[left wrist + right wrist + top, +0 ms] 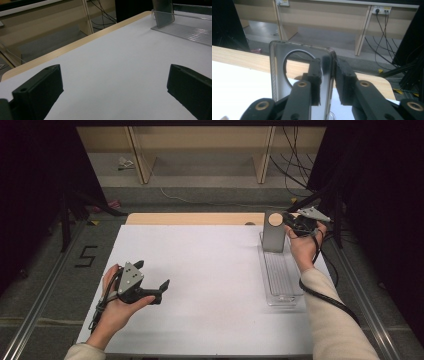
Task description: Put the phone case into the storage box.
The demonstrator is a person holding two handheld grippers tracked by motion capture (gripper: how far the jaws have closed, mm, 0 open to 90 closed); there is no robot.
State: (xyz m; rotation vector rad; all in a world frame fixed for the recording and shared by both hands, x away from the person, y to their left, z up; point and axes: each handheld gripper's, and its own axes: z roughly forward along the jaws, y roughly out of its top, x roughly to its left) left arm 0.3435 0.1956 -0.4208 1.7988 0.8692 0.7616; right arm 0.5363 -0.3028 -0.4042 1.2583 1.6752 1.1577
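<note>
From above, your right gripper (pixel 288 224) is sitting at two o'clock on the table (pixel 200 290), jaws astride the phone case (pixel 274 232) standing upright in the far end of the clear tray (pixel 281 277). Your left gripper (pixel 152 282) is hovering at eight o'clock, jaws spread wide.

The left gripper view is showing the jaws apart over bare table.

In the right gripper view, the jaws are flanking the case's edge, a slight gap showing on the right.

Grey phone case (pixel 274 234) with round cutout, upright at far end of clear tray (pixel 281 279).
</note>
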